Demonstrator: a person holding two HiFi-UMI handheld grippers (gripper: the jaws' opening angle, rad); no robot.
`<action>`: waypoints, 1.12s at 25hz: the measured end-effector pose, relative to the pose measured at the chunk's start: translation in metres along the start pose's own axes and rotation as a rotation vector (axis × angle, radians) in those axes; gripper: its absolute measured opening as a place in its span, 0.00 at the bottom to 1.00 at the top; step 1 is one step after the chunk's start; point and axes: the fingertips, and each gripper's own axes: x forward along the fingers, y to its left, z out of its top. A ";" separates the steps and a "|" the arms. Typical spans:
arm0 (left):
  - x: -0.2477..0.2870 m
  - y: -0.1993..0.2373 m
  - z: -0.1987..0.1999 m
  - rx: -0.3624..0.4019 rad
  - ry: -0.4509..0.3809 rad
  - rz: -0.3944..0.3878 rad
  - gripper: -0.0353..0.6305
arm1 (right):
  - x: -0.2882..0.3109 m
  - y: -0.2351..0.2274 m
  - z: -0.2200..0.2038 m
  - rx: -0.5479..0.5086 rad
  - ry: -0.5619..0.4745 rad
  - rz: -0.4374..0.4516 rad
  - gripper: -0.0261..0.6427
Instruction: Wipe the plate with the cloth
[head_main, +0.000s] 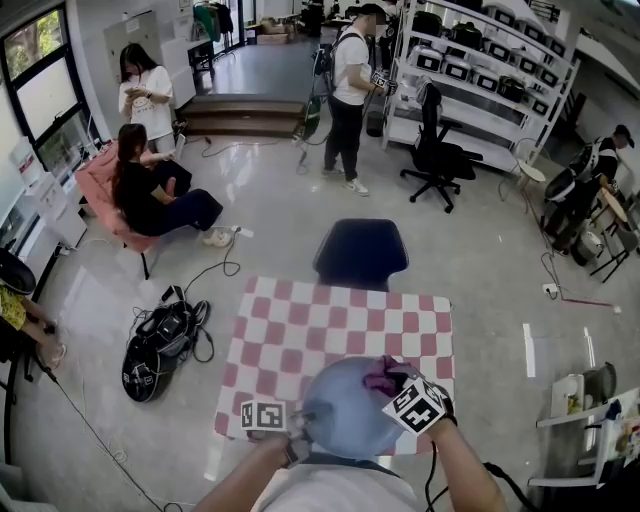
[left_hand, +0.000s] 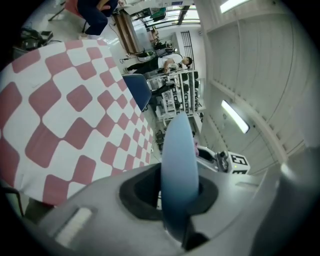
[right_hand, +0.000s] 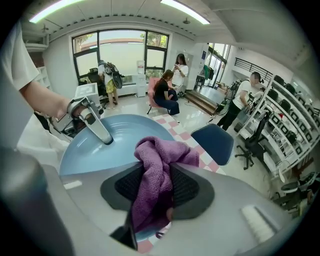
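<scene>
purple cloth (right_hand: 156, 165) on blue plate (right_hand: 127, 136), both gripped

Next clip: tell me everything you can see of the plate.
The plate is round, shallow and pale blue, smooth with a slight sheen and no pattern. The left gripper is shut on its rim and holds it clear of the checked table, hollow face turned up toward the person. The purple cloth, pinched in the right gripper, lies against that face near the rim. No chips or dirt show.
</scene>
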 end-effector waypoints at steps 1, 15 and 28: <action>-0.001 0.002 0.002 0.003 0.000 0.003 0.12 | -0.002 -0.001 0.000 0.019 -0.018 0.002 0.26; -0.004 -0.004 0.014 0.297 0.201 -0.031 0.12 | -0.028 -0.060 -0.002 0.214 -0.134 0.058 0.26; 0.032 -0.028 -0.027 0.582 0.632 -0.054 0.12 | -0.011 -0.004 0.040 -0.026 -0.099 0.509 0.26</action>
